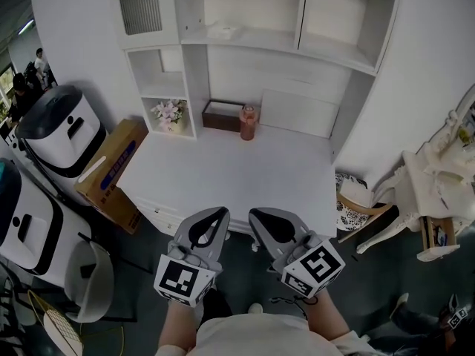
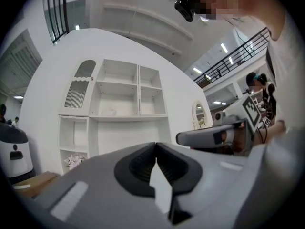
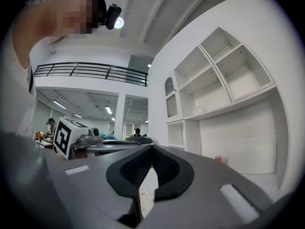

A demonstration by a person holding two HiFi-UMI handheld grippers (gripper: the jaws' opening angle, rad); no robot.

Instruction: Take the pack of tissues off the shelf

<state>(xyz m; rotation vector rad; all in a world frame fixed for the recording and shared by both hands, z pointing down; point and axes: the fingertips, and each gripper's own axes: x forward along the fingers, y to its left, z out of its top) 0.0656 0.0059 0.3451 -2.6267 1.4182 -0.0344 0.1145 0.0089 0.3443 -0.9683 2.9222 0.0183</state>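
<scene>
A small white pack of tissues (image 1: 223, 31) lies on the middle shelf of the white hutch (image 1: 326, 54); the left gripper view shows the same pack (image 2: 108, 112) far ahead. My left gripper (image 1: 216, 215) and right gripper (image 1: 259, 216) are side by side, short of the front edge of the white desk (image 1: 223, 176). Both point level at the shelves. Neither gripper is near the pack. In the left gripper view the left gripper (image 2: 156, 145) has its jaws together with nothing between them. In its own view the right gripper (image 3: 152, 147) is likewise shut and empty.
On the desk against the back stand a brown box (image 1: 223, 115) and a pink jar (image 1: 248, 122). Flowers (image 1: 167, 113) fill a low left cubby. A cardboard box (image 1: 111, 170) and white appliances (image 1: 59, 132) stand at the left, with a round stool (image 1: 358, 202) and white furniture (image 1: 438, 184) at the right.
</scene>
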